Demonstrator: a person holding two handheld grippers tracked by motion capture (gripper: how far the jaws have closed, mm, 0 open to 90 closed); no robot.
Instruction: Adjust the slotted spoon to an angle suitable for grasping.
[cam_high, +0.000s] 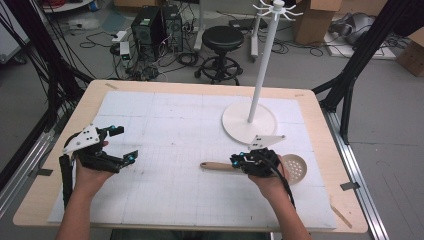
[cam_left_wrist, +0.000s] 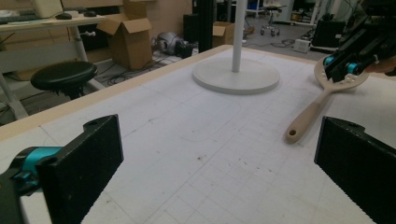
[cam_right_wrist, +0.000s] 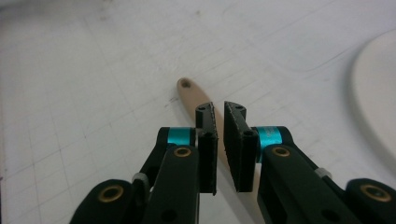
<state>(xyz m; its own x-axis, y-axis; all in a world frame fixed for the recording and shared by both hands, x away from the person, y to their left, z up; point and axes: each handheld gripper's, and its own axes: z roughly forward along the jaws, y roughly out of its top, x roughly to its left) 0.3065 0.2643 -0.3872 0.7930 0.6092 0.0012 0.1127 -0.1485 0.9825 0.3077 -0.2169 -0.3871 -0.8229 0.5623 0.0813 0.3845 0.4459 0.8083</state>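
Observation:
A beige slotted spoon (cam_high: 217, 166) lies flat on the white gridded mat (cam_high: 165, 130), its handle pointing left and its perforated head (cam_high: 296, 168) to the right. My right gripper (cam_high: 235, 161) is over the handle near the head. In the right gripper view its jaws (cam_right_wrist: 219, 140) stand almost together with a thin slit between them, and the handle (cam_right_wrist: 191, 93) runs underneath them. My left gripper (cam_high: 126, 144) is held wide open at the left of the mat with nothing between its jaws (cam_left_wrist: 215, 172). It faces the spoon (cam_left_wrist: 310, 114).
A white rack with a round base (cam_high: 240, 125) and a tall pole (cam_high: 262, 65) stands at the back right of the mat, just behind the spoon. A black stool (cam_high: 222, 40), computer towers and cardboard boxes are on the floor beyond the table.

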